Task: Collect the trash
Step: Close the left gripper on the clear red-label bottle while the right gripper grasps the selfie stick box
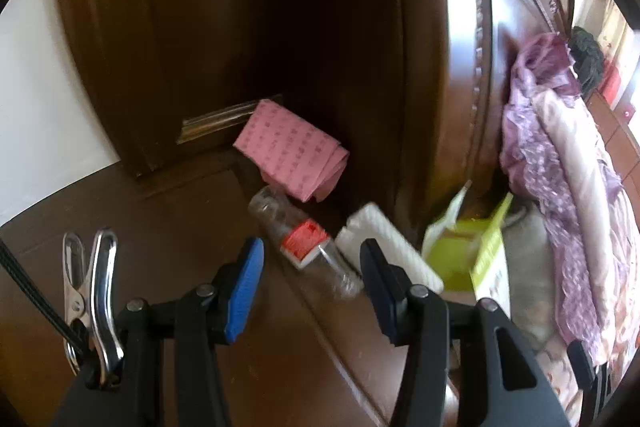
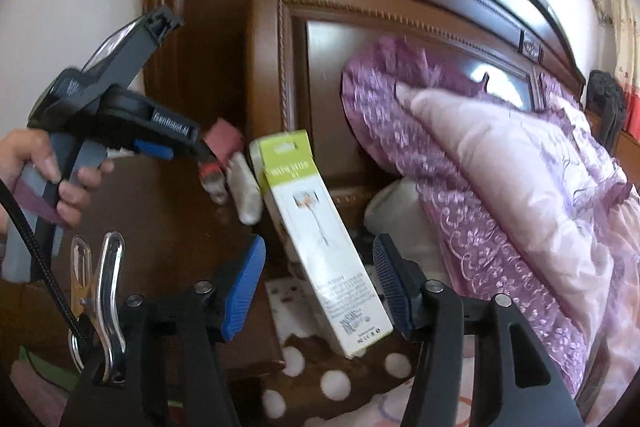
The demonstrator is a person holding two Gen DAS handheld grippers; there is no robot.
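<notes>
Starting out, nothing collected yet: left gripper (image 1: 312, 287) apart, empty, over bottle (image 1: 304, 243) on nightstand (image 1: 160, 227); right gripper (image 2: 320, 291) apart round green/white box (image 2: 320, 239), pads not pressing. Pink pack (image 1: 292, 151), foam block (image 1: 388, 247) left too.

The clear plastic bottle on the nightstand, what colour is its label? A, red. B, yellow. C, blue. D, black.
A: the clear plastic bottle lies on its side on the nightstand, and the band around its middle is red.
</notes>
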